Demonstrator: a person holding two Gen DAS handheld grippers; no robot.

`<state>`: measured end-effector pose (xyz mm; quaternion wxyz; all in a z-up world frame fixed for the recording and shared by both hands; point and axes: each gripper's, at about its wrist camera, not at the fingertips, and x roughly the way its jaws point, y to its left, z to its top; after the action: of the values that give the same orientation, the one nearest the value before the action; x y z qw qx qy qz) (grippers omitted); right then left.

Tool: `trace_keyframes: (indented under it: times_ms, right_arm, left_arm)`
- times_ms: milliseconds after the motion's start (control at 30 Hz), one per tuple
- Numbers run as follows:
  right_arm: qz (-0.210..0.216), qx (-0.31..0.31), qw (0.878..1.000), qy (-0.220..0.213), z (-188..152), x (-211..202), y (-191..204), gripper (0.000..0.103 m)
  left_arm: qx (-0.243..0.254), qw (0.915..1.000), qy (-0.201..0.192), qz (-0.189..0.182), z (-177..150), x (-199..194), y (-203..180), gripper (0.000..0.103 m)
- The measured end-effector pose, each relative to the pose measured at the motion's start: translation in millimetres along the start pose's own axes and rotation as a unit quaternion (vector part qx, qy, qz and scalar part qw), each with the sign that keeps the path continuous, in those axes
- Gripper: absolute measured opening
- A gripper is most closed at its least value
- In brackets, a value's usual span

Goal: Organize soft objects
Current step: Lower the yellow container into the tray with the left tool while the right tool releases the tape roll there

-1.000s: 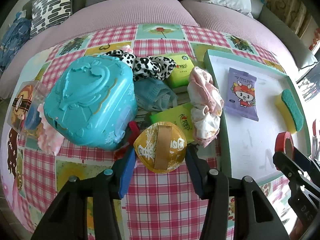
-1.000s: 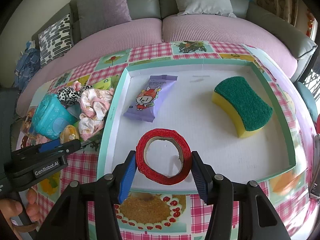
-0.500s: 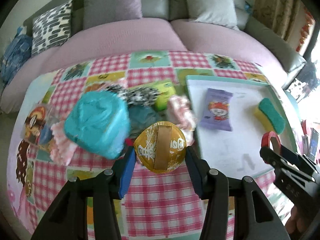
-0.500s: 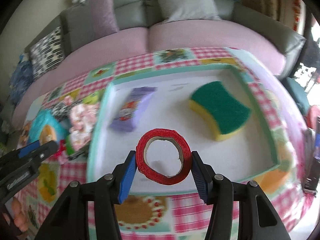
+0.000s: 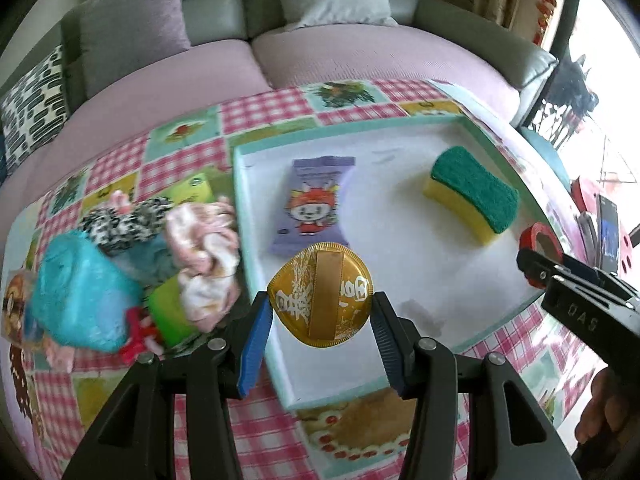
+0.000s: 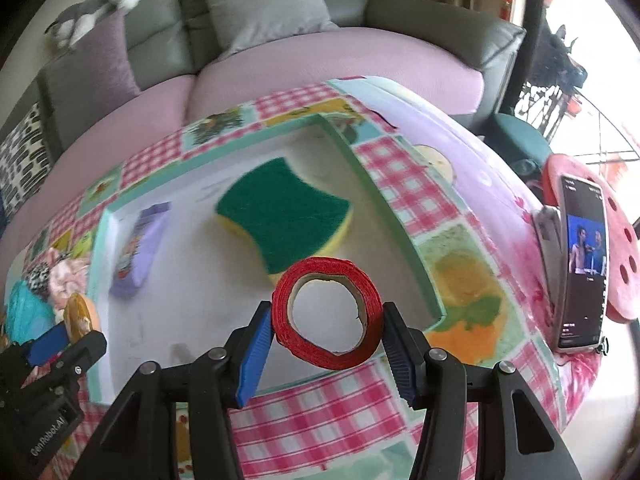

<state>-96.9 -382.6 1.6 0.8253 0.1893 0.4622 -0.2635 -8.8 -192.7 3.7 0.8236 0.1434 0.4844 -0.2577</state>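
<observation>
Left gripper (image 5: pixel 320 316) is clamped on a gold foil packet (image 5: pixel 320 294), its blue pads pressing the packet's two edges, and it hangs above the near left corner of the white tray (image 5: pixel 460 136) with the teal rim. To its left on the checked tablecloth (image 5: pixel 264 440) lies the unsorted heap: a teal box (image 5: pixel 76 300), a spotted cloth (image 5: pixel 120 220), a pink scrunchie (image 5: pixel 204 256) and green packs (image 5: pixel 168 312), all touching one another. Inside the tray a purple snack pouch (image 5: pixel 316 204) sits just beyond the gold packet, and a green-and-yellow sponge (image 5: pixel 472 196) lies toward the far right side. Right gripper (image 6: pixel 328 340) is closed on a red roll of tape (image 6: pixel 326 312), squeezing it slightly oval, and it is poised over the near right corner of the tray, just in front of the sponge. The step in hand looks like setting both items down in the tray. To do it well, each should probably be lowered onto bare white floor: the packet short of the pouch, the roll to the near side of the sponge, so nothing stacks. Jaws are best released only once the item rests, since the foil is slippery and the roll, held on edge, may trundle. A phone (image 6: pixel 580 260) stands at the table's right edge, worth avoiding.
</observation>
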Motion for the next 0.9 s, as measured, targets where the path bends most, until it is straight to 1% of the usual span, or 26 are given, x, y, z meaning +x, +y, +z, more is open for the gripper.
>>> trace_keyframes:
  times_ms: [267,600,700,733,767,800,833,867,900]
  right_arm:
    - [0.009,0.005,1.0,0.014,1,19,-1,0.056]
    - [0.005,0.004,1.0,0.015,1,20,-1,0.056]
    - [-0.001,0.003,1.0,0.014,2,18,-1,0.057]
    - [-0.003,0.001,1.0,0.014,2,16,-1,0.057]
    - [-0.005,-0.001,1.0,0.013,3,15,-1,0.059]
    - [-0.006,-0.001,1.0,0.011,3,12,-2,0.061]
    - [-0.004,-0.001,1.0,0.007,4,9,-2,0.07]
    - [-0.002,-0.001,1.0,0.004,4,7,-2,0.073]
    - [0.0,-0.003,1.0,0.0,5,3,-2,0.075]
  left_arm:
    - [0.011,0.9997,0.022,0.001,2,25,-10,0.052]
    - [0.004,0.9998,0.02,-0.001,4,27,-8,0.053]
    - [-0.002,0.9997,0.022,-0.009,6,26,-7,0.054]
    - [-0.003,0.9997,0.022,-0.011,6,25,-6,0.058]
    - [-0.005,0.9997,0.021,-0.012,7,24,-5,0.066]
    - [-0.008,0.9997,0.019,-0.012,7,22,-3,0.071]
    - [-0.01,0.9998,0.014,-0.011,8,20,-2,0.077]
    - [-0.011,0.9998,0.01,-0.009,8,18,-1,0.08]
    - [-0.013,0.9999,0.005,-0.006,9,16,1,0.082]
